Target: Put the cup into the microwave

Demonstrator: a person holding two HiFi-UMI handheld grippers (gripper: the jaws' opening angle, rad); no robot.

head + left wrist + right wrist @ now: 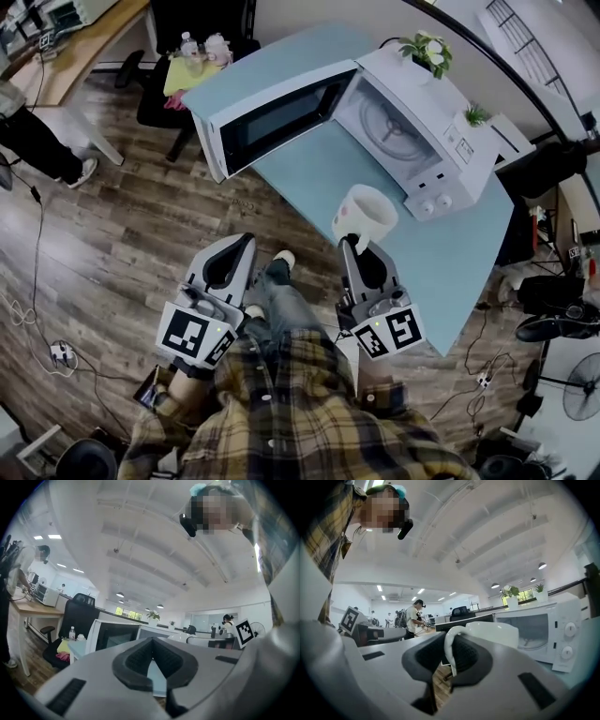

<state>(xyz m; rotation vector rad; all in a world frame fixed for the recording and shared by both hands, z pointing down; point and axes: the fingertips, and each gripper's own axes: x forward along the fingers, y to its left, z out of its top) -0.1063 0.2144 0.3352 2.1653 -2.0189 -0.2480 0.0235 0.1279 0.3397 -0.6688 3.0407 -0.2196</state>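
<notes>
Presently, the right tool (352, 246) is clamping the handle of the white cup (367, 214). The cup is hanging in the air, upright with its mouth facing up, over the near part of the light-blue tabletop (459, 258). In the right gripper view, the right tool (449, 645) is pressing its two dark pads on the handle (446, 641) from either side, and the body of the cup (494, 633) is sitting just beyond the jaw tips.

The microwave (422, 141) is standing on the tabletop ahead of the cup, not touching it. Its door (272, 117) is standing fully open toward the left of the head view, and its glass turntable (389, 127) is lying exposed inside the cavity. In the right gripper view, the microwave (543, 625) is showing to the right of the cup, with its two knobs facing the camera.

The left tool (246, 240) is pointing level beside the right one, over the wooden floor (122, 244) and short of the tabletop's edge. In the left gripper view, the left tool (151, 641) is keeping its jaws together at the tips with nothing between them, and the open door (117, 637) is facing it.

Two potted plants (427, 52) (476, 115) are sitting on top of the microwave. A black chair (155, 98) is standing at the far end of the tabletop.
</notes>
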